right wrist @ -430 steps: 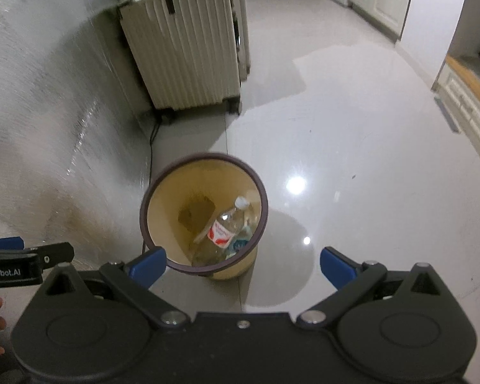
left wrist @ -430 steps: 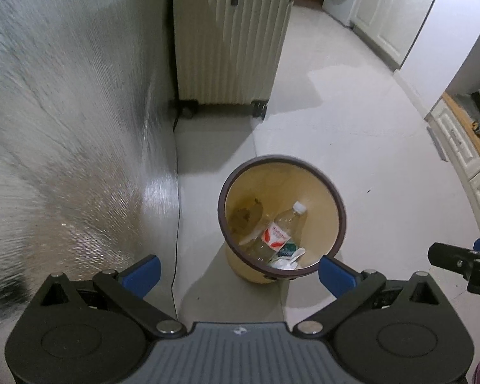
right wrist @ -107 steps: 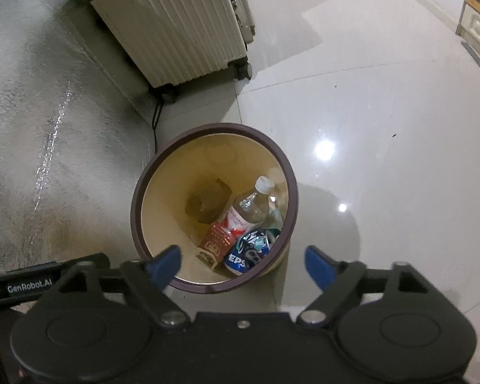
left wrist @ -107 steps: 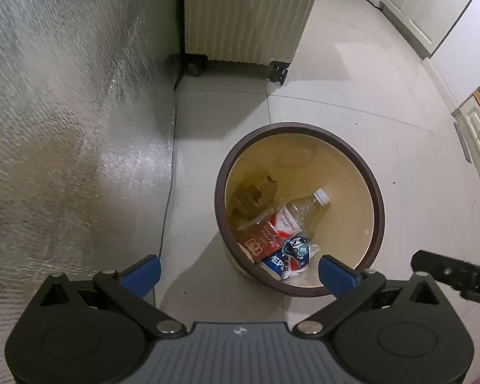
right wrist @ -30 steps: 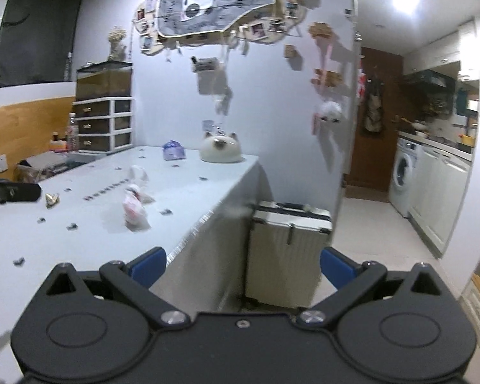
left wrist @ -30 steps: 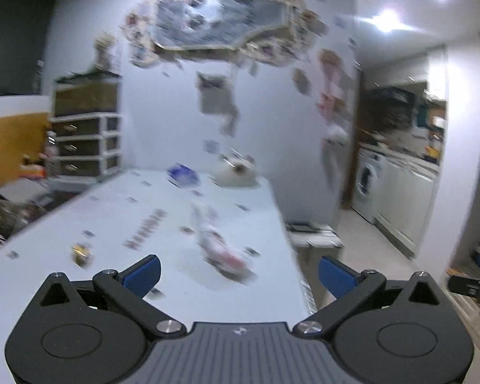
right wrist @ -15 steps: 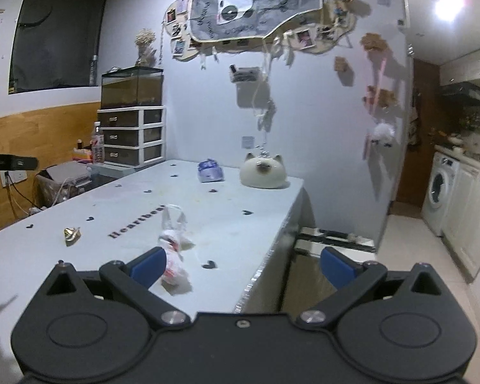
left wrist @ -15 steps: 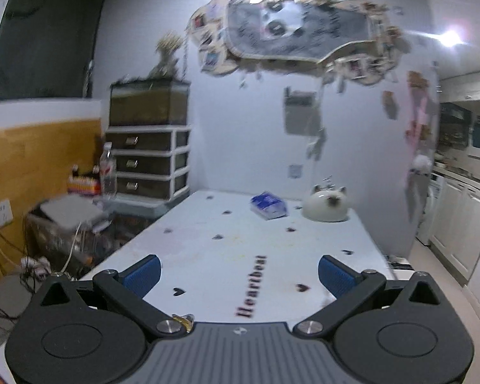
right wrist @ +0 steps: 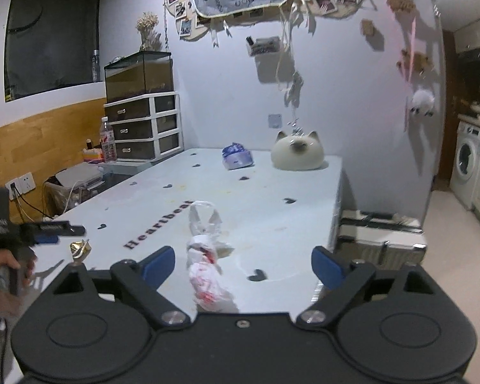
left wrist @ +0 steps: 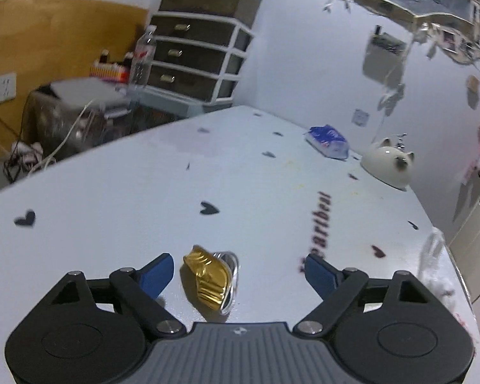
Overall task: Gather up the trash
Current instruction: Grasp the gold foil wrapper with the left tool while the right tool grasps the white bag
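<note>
A crumpled gold wrapper (left wrist: pixel 208 280) with a bit of clear plastic lies on the pale table (left wrist: pixel 112 192). It sits between the fingers of my left gripper (left wrist: pixel 238 275), close to the left finger and untouched, while the jaws are closing. A knotted white plastic bag (right wrist: pixel 204 268) with red print lies between the fingers of my right gripper (right wrist: pixel 244 267), nearer its left finger. Those jaws are closing too, and the pads do not press on the bag. In the right wrist view the left gripper (right wrist: pixel 60 232) hovers by the gold wrapper (right wrist: pixel 80 248).
A white cat-shaped ornament (right wrist: pixel 296 153) and a blue tissue pack (right wrist: pixel 236 156) sit at the table's far end. A drawer unit (right wrist: pixel 144 128) stands beyond the left side. A suitcase (right wrist: pixel 380 233) stands on the floor past the table's right edge.
Both grippers have come in lower over the table. The left one swung and rolled to bring the gold wrapper between its fingers. The right one closed in on the white bag. Both jaws have narrowed slightly.
</note>
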A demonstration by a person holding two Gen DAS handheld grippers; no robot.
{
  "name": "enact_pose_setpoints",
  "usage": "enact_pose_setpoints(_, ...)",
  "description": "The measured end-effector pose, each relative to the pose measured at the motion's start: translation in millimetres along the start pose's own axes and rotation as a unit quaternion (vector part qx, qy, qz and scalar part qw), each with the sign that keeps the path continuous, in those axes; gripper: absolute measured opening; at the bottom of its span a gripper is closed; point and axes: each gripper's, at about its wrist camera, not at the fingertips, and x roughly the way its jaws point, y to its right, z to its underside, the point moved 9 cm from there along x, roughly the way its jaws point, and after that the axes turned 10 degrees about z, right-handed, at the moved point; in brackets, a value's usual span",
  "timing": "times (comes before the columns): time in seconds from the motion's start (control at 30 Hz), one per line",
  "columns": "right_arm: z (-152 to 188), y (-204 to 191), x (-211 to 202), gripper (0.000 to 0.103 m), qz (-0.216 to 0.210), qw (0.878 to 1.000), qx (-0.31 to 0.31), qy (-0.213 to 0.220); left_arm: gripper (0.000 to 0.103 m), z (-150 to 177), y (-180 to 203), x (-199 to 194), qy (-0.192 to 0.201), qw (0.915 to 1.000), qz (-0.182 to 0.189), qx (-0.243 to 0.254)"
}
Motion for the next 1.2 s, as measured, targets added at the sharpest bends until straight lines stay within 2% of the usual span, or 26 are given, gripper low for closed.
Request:
enact_pose_setpoints(0.13,9,-23,27,0.088,-0.012,0.999,-0.040,-0.001,0.083,12,-10,13,-0.019,0.9998,0.000,0.005)
enact_pose_setpoints(0.33,25,-60,77,0.079,-0.023,0.996,-0.078,-0.038,0.081,12,-13,15,-0.007,0.9999,0.005,0.012)
enact_pose_setpoints(0.4,32,-73,94,0.076,-0.013,0.994,-0.096,-0.052,0.075,13,-10,16,-0.009,0.9997,0.018,0.013)
enact_pose_setpoints(0.5,42,-82,117,0.070,0.018,0.990,-0.116,-0.076,0.074,14,-7,18,-0.013,0.9995,0.023,0.019)
enact_pose_setpoints(0.57,49,-84,127,0.063,0.040,0.986,-0.133,-0.090,0.074,14,-6,19,-0.014,0.9994,0.022,0.020)
enact_pose_setpoints(0.63,55,-87,132,0.055,0.043,0.985,-0.137,-0.099,0.068,14,-6,19,-0.015,0.9994,0.024,0.019)
enact_pose_setpoints(0.67,57,-88,132,0.048,0.044,0.985,-0.133,-0.101,0.065,14,-6,19,-0.015,0.9994,0.024,0.018)
enact_pose_setpoints(0.73,60,-87,132,0.036,0.047,0.986,-0.117,-0.107,0.053,14,-8,20,-0.014,0.9995,0.024,0.016)
enact_pose_setpoints(0.77,61,-87,131,0.033,0.047,0.987,-0.110,-0.106,0.050,13,-9,20,-0.014,0.9995,0.025,0.014)
enact_pose_setpoints(0.83,60,-87,126,0.028,0.044,0.989,-0.097,-0.104,0.034,14,-10,20,-0.015,0.9996,0.022,0.011)
enact_pose_setpoints(0.87,60,-88,123,0.027,0.041,0.990,-0.089,-0.104,0.030,14,-11,21,-0.016,0.9996,0.022,0.010)
enact_pose_setpoints(0.9,61,-89,122,0.026,0.040,0.990,-0.083,-0.104,0.027,14,-12,21,-0.017,0.9995,0.025,0.007)
enact_pose_setpoints(1.2,67,-95,102,0.022,0.036,0.992,-0.067,-0.103,0.027,19,-9,14,-0.020,0.9992,0.033,0.011)
